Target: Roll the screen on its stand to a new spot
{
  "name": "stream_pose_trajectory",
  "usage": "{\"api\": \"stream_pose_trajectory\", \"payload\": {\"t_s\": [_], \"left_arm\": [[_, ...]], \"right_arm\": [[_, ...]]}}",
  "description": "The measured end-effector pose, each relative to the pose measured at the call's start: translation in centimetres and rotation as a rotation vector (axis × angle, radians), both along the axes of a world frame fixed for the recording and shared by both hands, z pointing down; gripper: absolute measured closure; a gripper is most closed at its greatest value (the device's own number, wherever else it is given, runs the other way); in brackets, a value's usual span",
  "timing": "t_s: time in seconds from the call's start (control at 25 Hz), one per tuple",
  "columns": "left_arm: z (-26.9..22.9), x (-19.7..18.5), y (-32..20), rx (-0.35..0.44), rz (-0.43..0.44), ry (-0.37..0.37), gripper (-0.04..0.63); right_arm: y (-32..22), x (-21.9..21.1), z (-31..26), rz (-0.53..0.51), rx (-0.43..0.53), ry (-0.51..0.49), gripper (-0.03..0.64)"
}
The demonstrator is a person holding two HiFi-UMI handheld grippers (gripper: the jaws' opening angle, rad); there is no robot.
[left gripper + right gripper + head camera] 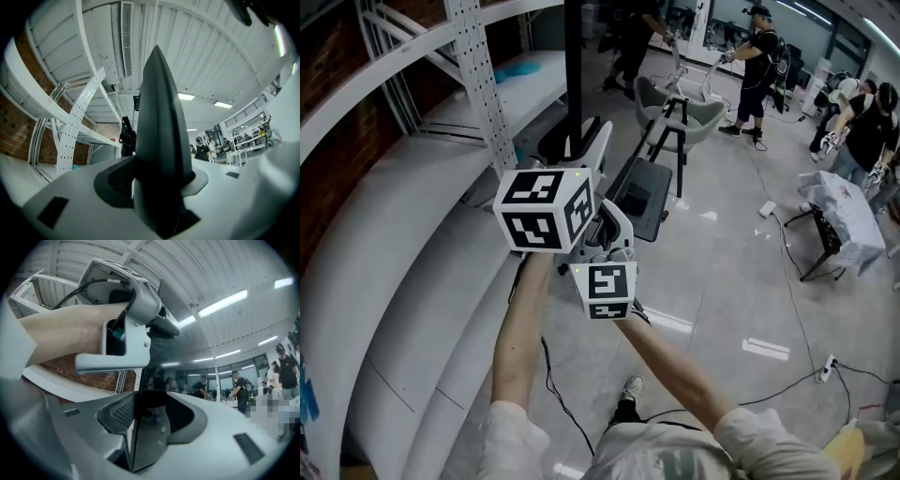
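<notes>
The screen (573, 66) shows edge-on as a black upright strip that rises out of the top of the head view. My left gripper (594, 142) clamps that edge, which fills the gap between its jaws as a thick dark wedge (157, 122). My right gripper (622, 223) sits just below it on the same edge. In the right gripper view the thin glossy panel (150, 427) stands between the pads, its edge against the left one. Above it are the left gripper (159, 329) and the hand (61, 329) holding it. A dark grey tray-like part (645, 192), perhaps of the stand, lies beyond the grippers.
A white rack with a perforated upright (487, 94) and curved white shelving (394, 281) runs close on the left. A black tripod (675, 122), people (759, 66), a cloth-draped table (844, 211) and floor cables (797, 309) are ahead and right. My foot (630, 386) is below.
</notes>
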State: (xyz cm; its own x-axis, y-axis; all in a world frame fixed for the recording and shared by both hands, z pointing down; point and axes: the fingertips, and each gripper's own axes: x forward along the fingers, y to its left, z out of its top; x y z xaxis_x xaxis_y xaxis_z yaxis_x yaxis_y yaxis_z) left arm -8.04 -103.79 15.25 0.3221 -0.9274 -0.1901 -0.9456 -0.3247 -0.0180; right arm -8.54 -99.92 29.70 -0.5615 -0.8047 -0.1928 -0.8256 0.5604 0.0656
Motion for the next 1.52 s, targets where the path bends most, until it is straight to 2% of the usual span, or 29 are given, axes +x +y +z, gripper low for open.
{"api": "stream_pose_trajectory", "payload": {"t_s": [0.2, 0.36, 0.44, 0.56, 0.76, 1.2, 1.52], "left_arm": [[0.3, 2.1, 3.8, -0.024, -0.045, -0.027, 0.374], [0.5, 2.8, 7.2, -0.042, -0.069, -0.031, 0.376], [0.4, 2.7, 9.1, -0.040, -0.074, -0.027, 0.376], [0.4, 2.8, 12.6, -0.036, -0.086, -0.021, 0.376], [0.0, 1.7, 18.8, -0.025, -0.087, -0.017, 0.376], [1.1, -3.0, 31.1, -0.011, -0.102, 0.005, 0.377], [2.4, -6.2, 39.1, -0.013, -0.089, 0.005, 0.376]], "right_arm": [[3.8, 2.6, 0.7, 0.046, -0.046, -0.071, 0.443], [7.0, 3.4, 1.7, -0.076, -0.058, -0.162, 0.434], [8.2, 3.1, 3.1, -0.137, -0.107, -0.132, 0.394], [11.0, 2.8, 4.4, -0.151, -0.150, -0.123, 0.359], [16.9, 1.7, 3.6, -0.113, -0.116, -0.155, 0.356], [29.2, -2.9, 5.1, -0.094, -0.153, -0.082, 0.364], [37.4, -6.0, 6.1, -0.071, -0.138, -0.098, 0.373]]}}
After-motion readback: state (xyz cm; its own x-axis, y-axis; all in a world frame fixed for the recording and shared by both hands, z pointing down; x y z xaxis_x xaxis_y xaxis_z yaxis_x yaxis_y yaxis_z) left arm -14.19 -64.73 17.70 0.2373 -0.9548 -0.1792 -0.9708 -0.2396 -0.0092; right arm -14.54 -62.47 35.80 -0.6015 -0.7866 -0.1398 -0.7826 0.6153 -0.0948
